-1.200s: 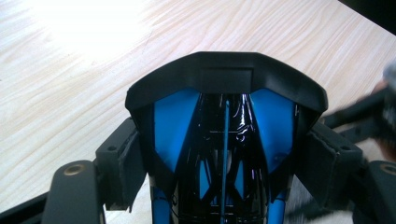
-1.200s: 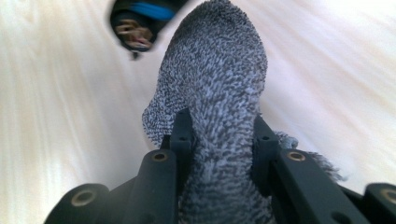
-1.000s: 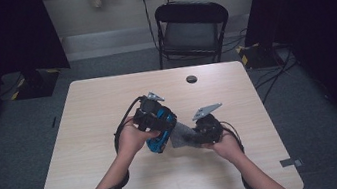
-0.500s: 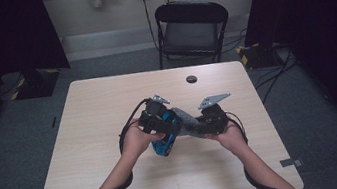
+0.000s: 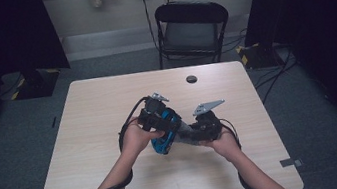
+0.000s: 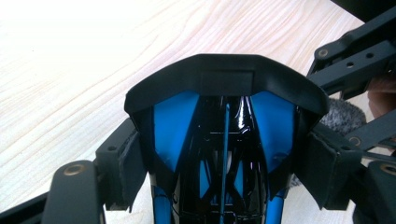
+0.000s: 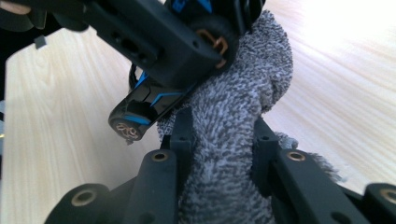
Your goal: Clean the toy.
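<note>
Blue-and-black glossy plastic object [image 6: 224,140] pinched by left gripper [image 5: 159,121] above pale wooden tabletop [image 5: 99,115]; right gripper [image 7: 223,140] clamped on grey terry cloth [image 7: 233,107], touching the object.

Between the black left gripper [image 6: 219,186] pads a glossy black toy car [image 6: 224,135] with bright blue panels is seen. In the black right gripper [image 7: 222,140] a speckled grey cloth [image 7: 233,121] is pinched. Beneath them, the table [image 5: 99,115] is pale wood-grained; the car's wheel hub seems coppery.
</note>
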The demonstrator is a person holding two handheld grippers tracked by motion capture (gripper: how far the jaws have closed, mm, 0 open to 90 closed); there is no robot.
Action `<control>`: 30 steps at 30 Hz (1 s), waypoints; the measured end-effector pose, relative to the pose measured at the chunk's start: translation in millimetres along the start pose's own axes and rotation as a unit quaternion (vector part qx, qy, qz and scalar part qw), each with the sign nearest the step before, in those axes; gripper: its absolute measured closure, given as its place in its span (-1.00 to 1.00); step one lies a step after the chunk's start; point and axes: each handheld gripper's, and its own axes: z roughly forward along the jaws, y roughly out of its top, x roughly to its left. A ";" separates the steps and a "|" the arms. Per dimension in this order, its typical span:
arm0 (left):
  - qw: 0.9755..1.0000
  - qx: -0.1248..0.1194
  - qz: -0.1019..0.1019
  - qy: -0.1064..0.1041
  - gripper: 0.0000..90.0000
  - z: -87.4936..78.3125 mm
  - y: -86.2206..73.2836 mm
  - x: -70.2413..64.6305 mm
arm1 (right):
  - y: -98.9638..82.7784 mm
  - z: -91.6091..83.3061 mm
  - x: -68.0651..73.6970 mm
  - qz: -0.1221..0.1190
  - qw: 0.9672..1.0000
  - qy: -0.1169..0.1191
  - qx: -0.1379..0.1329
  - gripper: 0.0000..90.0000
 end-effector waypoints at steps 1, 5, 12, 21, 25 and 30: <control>1.000 0.000 0.001 0.001 -0.44 -0.7 0.1 0.3 | -0.7 1.0 0.4 0.002 1.000 0.001 0.001 0.56; 1.000 -0.002 0.000 0.003 -0.44 -2.7 1.5 1.2 | -2.9 7.7 5.5 -0.005 1.000 0.008 0.008 0.56; 1.000 -0.003 -0.003 0.010 -0.44 -4.4 1.4 5.5 | -6.1 18.5 12.6 -0.006 1.000 0.018 0.017 0.55; 1.000 -0.007 -0.013 0.016 -0.44 -7.7 0.1 11.2 | -9.9 32.4 21.9 -0.017 0.999 0.027 0.036 0.55; 0.999 -0.013 -0.023 0.018 -0.44 -10.5 0.0 14.7 | -10.8 37.0 24.5 -0.017 0.999 0.031 0.040 0.55; 0.999 -0.020 -0.031 0.021 -0.44 -14.2 -0.5 19.6 | -12.8 42.3 29.5 -0.030 0.997 0.035 0.061 0.55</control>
